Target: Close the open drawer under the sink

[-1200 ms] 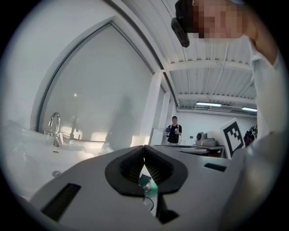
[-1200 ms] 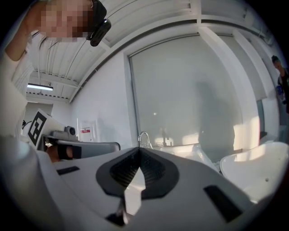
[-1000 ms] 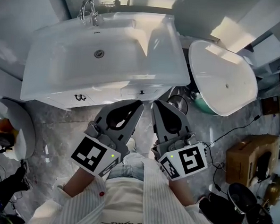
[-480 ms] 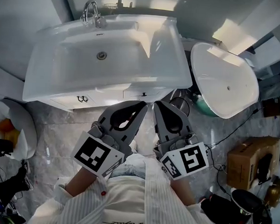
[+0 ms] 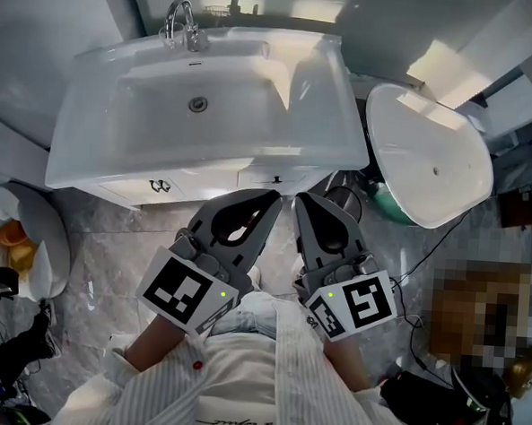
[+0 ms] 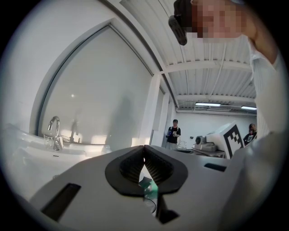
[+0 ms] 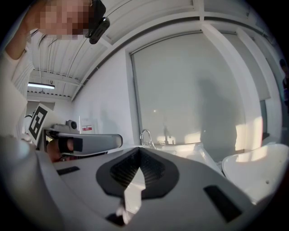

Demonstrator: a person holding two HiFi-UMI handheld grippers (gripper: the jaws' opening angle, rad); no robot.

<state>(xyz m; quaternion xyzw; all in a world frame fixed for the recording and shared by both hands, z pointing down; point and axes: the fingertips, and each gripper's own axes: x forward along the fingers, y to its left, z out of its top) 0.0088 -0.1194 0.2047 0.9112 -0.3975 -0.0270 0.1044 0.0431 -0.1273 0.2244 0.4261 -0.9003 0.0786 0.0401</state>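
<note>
A white sink [image 5: 117,144] with a chrome faucet [image 5: 183,22] fills the top of the head view. Below its front rim show two white cabinet fronts: one with a dark handle [image 5: 160,185], and a drawer front [image 5: 291,175] with a small dark knob. How far that drawer stands out I cannot tell. My left gripper [image 5: 269,198] and right gripper [image 5: 301,200] sit side by side just short of the drawer front, both shut on nothing. In the left gripper view the left gripper [image 6: 144,147] points up past the faucet [image 6: 54,131]. The right gripper [image 7: 139,149] also points up.
A white oval basin [image 5: 431,159] stands right of the sink, with a green object [image 5: 385,204] under it. A white bin [image 5: 48,248] holding something orange is at the left. Cables [image 5: 425,257] lie on the marble floor. A person [image 6: 174,133] stands far off.
The head view has drifted a little, so the sink sits slightly further right and higher. Both grippers stay shut and side by side below the sink's front.
</note>
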